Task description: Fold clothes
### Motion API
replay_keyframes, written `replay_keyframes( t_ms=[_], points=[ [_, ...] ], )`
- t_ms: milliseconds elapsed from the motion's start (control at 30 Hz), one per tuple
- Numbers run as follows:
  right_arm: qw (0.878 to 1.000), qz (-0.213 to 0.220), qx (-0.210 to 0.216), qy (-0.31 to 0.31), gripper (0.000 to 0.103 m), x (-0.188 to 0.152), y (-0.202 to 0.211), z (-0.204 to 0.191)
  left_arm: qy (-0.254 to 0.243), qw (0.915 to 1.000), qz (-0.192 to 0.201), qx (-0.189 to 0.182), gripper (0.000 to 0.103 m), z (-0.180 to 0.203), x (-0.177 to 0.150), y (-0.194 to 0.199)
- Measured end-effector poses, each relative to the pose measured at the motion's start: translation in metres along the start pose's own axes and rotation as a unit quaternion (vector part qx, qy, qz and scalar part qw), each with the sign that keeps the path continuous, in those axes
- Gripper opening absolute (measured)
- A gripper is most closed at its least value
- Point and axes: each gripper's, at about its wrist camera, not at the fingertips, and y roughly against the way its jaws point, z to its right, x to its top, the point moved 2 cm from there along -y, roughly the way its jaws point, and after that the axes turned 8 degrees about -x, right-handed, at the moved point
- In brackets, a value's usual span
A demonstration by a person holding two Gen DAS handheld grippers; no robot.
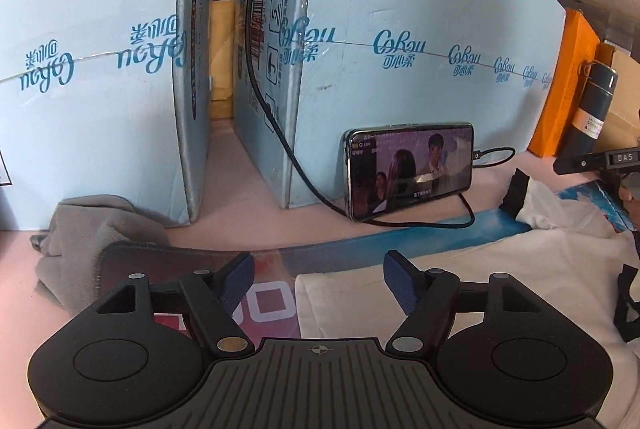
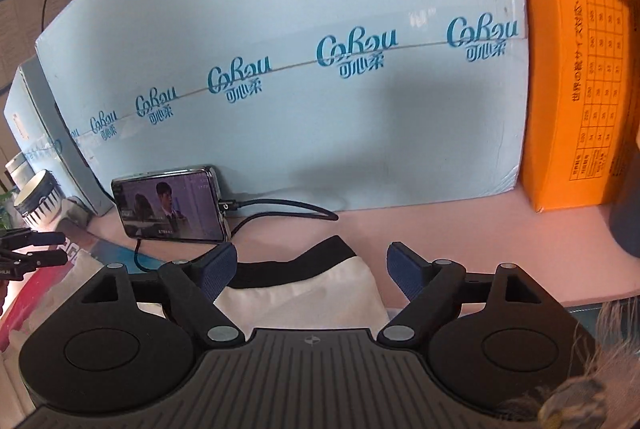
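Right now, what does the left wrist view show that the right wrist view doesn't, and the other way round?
Only the left wrist view shows the grey cloth lying by a second blue carton, the dark flask, and the right tool at its edge.

Only the right wrist view shows the striped mug, the white garment's black collar close up, and the left tool.

Both show the phone playing video against the blue carton, its cable, the orange box and the white garment. Both tools are open.
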Motion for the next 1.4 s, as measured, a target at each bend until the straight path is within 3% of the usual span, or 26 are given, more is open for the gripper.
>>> replay_keyframes(
  t_ms=[267, 300, 333, 400, 433, 467, 500, 567, 733, 867, 967, 1167, 1400],
  points=[
    [0.999, -0.028, 0.021, 0.014, 0.077, -0.008, -0.039, 0.004, -0.040, 0.9960, -0.036, -0.072, 0.071, -0.011, -0.008, -0.016],
    [0.999, -0.024, 0.024, 0.015, 0.069, -0.009, -0.040, 0.003, -0.051, 0.9950, -0.038, -0.077, 0.071, -0.009, -0.009, -0.018],
    [0.999, -0.024, 0.025, 0.018, 0.054, -0.008, -0.041, 0.002, -0.062, 0.9938, -0.038, -0.084, 0.068, -0.007, -0.010, -0.019],
    [0.999, -0.025, 0.027, 0.028, 0.035, -0.009, -0.042, 0.000, -0.083, 0.9909, -0.038, -0.098, 0.057, -0.002, -0.011, -0.019],
    [0.999, -0.025, 0.029, 0.036, 0.027, -0.010, -0.041, -0.002, -0.094, 0.9892, -0.038, -0.106, 0.041, 0.000, -0.012, -0.019],
    [0.998, -0.025, 0.032, 0.044, 0.023, -0.011, -0.039, -0.004, -0.104, 0.9874, -0.038, -0.113, 0.009, 0.003, -0.013, -0.019],
    [0.998, -0.025, 0.034, 0.052, 0.015, -0.012, -0.038, -0.007, -0.114, 0.9855, -0.039, -0.119, 0.006, 0.005, -0.013, -0.019],
    [0.997, -0.016, 0.034, 0.065, 0.008, -0.013, -0.028, -0.010, -0.137, 0.9829, -0.037, -0.117, 0.006, 0.012, -0.014, -0.019],
    [0.994, 0.053, 0.066, 0.062, 0.007, -0.011, 0.030, -0.018, -0.165, 0.9805, 0.003, -0.106, 0.006, 0.024, -0.011, -0.003],
    [0.987, 0.115, 0.089, 0.075, 0.007, -0.014, 0.090, -0.031, -0.201, 0.9734, 0.039, -0.103, 0.006, 0.040, -0.008, 0.017],
    [0.980, 0.145, 0.097, 0.097, 0.007, -0.034, 0.133, -0.046, -0.219, 0.9675, 0.066, -0.107, 0.006, 0.049, -0.009, 0.033],
    [0.972, 0.167, 0.072, 0.151, 0.007, -0.099, 0.191, -0.075, -0.247, 0.9617, 0.071, -0.094, 0.007, 0.056, -0.035, 0.053],
    [0.972, 0.145, 0.011, 0.185, 0.007, -0.159, 0.204, -0.092, -0.265, 0.9616, 0.052, -0.050, 0.008, 0.053, -0.051, 0.060]
  ],
)
